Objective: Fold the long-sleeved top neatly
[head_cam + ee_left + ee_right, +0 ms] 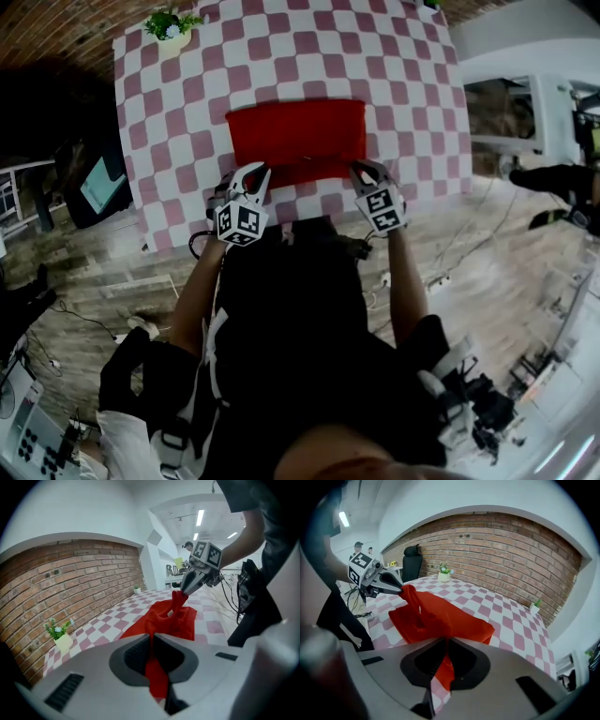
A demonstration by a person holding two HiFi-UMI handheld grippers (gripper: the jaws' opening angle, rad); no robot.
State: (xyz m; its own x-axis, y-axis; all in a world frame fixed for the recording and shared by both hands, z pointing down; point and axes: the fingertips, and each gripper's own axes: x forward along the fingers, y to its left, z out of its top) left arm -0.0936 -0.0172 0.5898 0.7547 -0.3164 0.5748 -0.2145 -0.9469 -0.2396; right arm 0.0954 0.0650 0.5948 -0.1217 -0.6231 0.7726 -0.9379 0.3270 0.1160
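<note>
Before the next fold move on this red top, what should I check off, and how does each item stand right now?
1. Left gripper shut on the red top: ok, fabric is pinched in it.
2. Right gripper shut on the top: ok, fabric is pinched there too.
3. Grips at the two ends of the near edge: ok, seen in the head view.
4. Top lying flat: not ok, the fabric is lifted and bunched at both grips.
5. Checkered table beyond the top free: ok, the potted plant stands apart at a far corner.
6. Sleeves tucked inside: cannot tell.
</note>
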